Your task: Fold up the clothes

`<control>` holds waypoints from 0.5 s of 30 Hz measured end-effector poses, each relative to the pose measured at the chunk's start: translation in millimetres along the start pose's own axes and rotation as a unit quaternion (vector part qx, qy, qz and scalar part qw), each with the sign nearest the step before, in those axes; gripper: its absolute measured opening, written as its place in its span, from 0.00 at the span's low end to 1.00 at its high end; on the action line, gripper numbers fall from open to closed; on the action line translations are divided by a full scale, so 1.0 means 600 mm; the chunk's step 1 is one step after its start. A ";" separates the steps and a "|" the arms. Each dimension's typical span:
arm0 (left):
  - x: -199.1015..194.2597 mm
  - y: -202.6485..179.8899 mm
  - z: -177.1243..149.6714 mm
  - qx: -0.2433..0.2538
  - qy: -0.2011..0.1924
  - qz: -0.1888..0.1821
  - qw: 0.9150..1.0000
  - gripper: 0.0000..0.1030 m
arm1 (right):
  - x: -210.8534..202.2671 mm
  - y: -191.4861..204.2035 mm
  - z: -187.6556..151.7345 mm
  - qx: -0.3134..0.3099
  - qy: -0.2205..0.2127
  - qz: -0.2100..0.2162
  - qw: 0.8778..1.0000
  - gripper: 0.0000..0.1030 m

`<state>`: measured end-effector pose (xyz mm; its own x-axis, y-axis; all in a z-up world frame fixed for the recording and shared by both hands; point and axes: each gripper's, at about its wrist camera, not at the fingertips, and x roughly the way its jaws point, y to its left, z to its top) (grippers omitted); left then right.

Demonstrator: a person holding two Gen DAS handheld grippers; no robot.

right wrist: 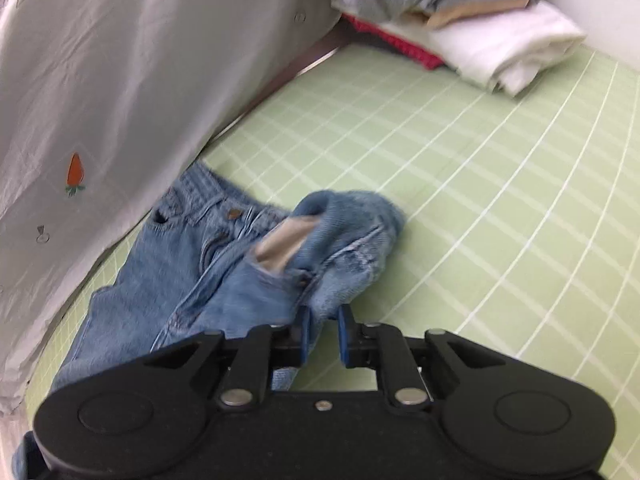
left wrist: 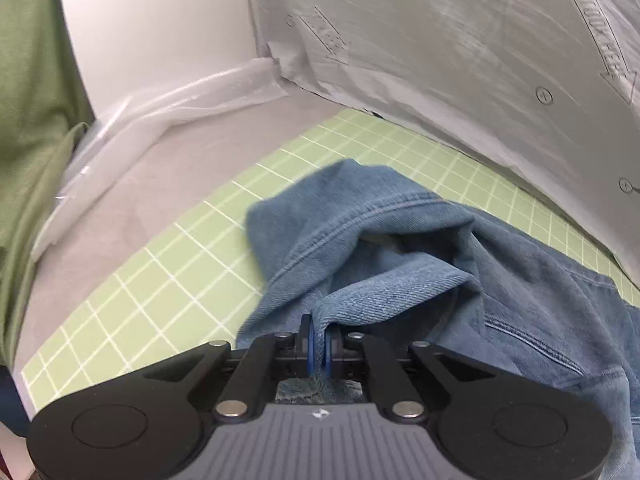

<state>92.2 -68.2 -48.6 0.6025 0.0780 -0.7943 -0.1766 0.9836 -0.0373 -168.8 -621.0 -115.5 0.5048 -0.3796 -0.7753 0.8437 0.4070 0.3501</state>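
A pair of blue jeans (left wrist: 420,248) lies bunched on the green grid mat (left wrist: 160,280). My left gripper (left wrist: 319,344) is shut on a denim hem edge, which passes between the blue pads. In the right wrist view the jeans (right wrist: 224,248) lie with the waistband and button toward the white sheet, and a leg end is folded over, showing beige lining. My right gripper (right wrist: 323,330) stands just behind that folded leg end with its jaws slightly apart and no cloth between the pads.
A white sheet with a carrot print (left wrist: 460,60) hangs along the mat's far side; it also shows in the right wrist view (right wrist: 120,100). A stack of folded clothes (right wrist: 460,20) sits at the mat's far corner. Green cloth (left wrist: 28,120) and clear plastic (left wrist: 160,112) lie left.
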 end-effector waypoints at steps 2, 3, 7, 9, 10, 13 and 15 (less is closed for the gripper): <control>-0.019 0.021 -0.003 0.000 -0.012 0.009 1.000 0.06 | -0.036 -0.014 0.016 -0.025 -0.055 -0.043 0.997 0.00; -0.028 0.031 -0.006 -0.001 -0.017 0.013 1.000 0.06 | -0.053 -0.022 0.024 -0.038 -0.082 -0.065 0.994 0.00; -0.047 0.059 -0.023 -0.010 -0.024 0.026 0.999 0.05 | -0.104 -0.053 0.066 -0.115 -0.145 -0.116 0.976 0.00; -0.049 0.065 -0.022 -0.019 -0.027 0.027 0.999 0.05 | -0.099 -0.063 0.080 -0.119 -0.119 -0.097 0.981 0.07; -0.049 0.067 -0.019 -0.027 -0.030 0.024 0.999 0.06 | -0.093 -0.060 0.078 -0.124 -0.109 -0.092 0.982 0.16; -0.047 0.064 -0.005 -0.038 -0.038 0.016 0.998 0.06 | -0.064 -0.038 0.058 -0.114 -0.077 -0.059 0.989 0.97; -0.047 0.063 0.001 -0.040 -0.043 0.014 0.998 0.06 | -0.040 -0.020 0.040 -0.100 -0.056 -0.031 0.993 1.00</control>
<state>69.1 -33.4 -27.1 0.6601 0.1217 -0.7412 -0.2536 0.9650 -0.0674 -186.8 -636.5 -88.3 0.4798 -0.4941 -0.7250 0.8263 0.5322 0.1841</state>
